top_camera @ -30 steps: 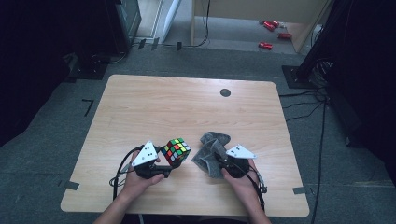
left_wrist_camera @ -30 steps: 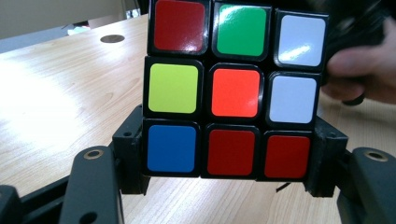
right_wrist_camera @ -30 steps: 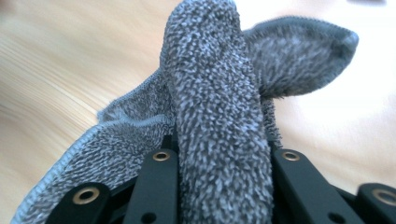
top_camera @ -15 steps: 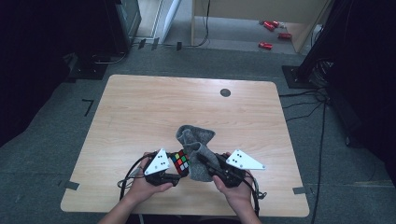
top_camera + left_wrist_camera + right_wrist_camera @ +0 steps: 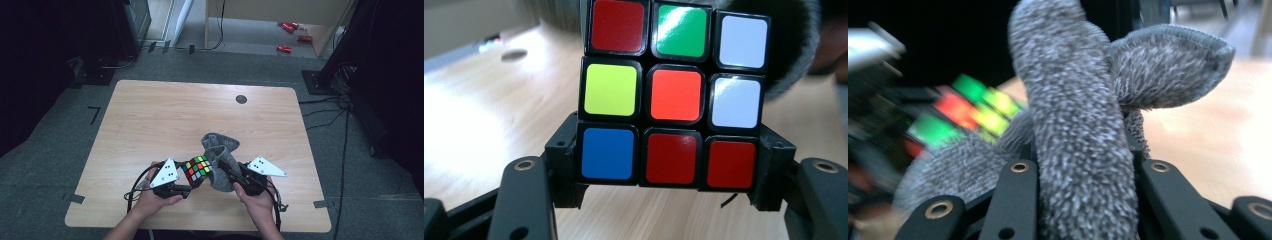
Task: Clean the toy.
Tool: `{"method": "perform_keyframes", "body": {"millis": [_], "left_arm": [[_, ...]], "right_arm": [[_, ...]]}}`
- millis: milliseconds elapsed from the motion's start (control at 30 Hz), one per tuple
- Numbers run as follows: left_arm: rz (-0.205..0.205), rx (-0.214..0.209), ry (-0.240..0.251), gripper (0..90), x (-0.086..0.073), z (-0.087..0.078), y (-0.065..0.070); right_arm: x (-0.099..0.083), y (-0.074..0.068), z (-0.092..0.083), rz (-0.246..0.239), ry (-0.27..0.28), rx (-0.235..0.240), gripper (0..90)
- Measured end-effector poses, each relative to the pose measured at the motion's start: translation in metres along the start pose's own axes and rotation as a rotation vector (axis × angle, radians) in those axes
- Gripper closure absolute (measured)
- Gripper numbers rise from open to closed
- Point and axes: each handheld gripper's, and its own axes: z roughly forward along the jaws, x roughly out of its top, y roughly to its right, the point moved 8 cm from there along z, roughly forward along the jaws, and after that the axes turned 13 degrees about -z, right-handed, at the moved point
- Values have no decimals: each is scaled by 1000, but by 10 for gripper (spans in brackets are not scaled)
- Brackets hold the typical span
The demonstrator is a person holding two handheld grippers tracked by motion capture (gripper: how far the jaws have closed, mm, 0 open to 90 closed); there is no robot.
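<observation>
We see the table [image 5: 150, 115] evenly lit from above amid dark surroundings, glare glinting on the cube [image 5: 674, 95] stickers, and the right gripper view smeared with blur at its left.

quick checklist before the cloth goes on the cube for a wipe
1. Left gripper clamped on the puzzle cube: ok.
2. Right gripper shut on the grey cloth: ok.
3. Cube lifted off the table: ok.
4. Cloth next to the cube, high view: ok.
5. Cloth actually touching the cube: cannot tell.
6. Loose cloth end away from the left jaws: cannot tell.
</observation>
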Motion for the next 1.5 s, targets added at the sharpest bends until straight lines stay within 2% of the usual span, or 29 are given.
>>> {"method": "perform_keyframes", "body": {"millis": [67,100,167,233,333,467,533,633,700,767,800,833,900,1033,1100,1133,1200,1300,1367,1400,1467,1500], "left_arm": [[2,11,-35,339,-6,6,0],[3,10,-36,339,-6,7,2],[9,-3,-33,339,-4,8,6],[24,7,-22,339,-2,7,9],[34,3,2,339,0,2,7],[-1,-17,38,339,5,-2,5],[7,0,12,340,3,1,3],[40,37,-46,339,-6,7,2],[50,44,-57,339,-7,10,4],[46,21,-44,339,-4,9,9],[52,15,-36,339,-3,8,10],[59,15,-30,339,-2,7,11],[49,-5,-14,339,-2,3,10],[35,-8,5,339,1,1,7],[30,-4,5,339,1,2,6],[33,3,-5,339,0,3,5],[49,27,-34,339,-3,5,4],[53,18,-37,339,-4,7,7],[42,1,-10,339,1,4,10],[46,6,-9,339,2,3,10],[54,9,-4,339,1,1,9],[50,4,0,339,1,0,9]], "right_arm": [[12,-9,-4,-22,46,20,713],[16,-16,-5,-38,67,42,711],[18,-25,-3,-60,69,66,709],[14,-30,1,-63,47,80,706],[6,-24,6,-15,42,72,708],[-6,-5,6,3,-21,1,713],[-5,-2,3,2,-18,-7,713],[11,-9,-4,0,54,29,710],[20,-21,-6,-21,88,69,708],[21,-33,-3,-40,85,112,706],[19,-36,0,-57,67,115,704],[16,-38,2,-60,58,113,701],[12,-33,4,-4,69,119,702],[-4,-9,7,19,-15,25,706],[-9,-1,6,37,-44,4,705],[-8,0,4,35,-36,2,704],[2,-5,0,37,14,24,702],[18,-22,-4,-7,75,71,697],[18,-30,-1,-42,59,86,694],[15,-31,1,-53,49,80,691],[9,-26,3,-11,56,78,692],[5,-22,5,-5,33,59,693]]}}
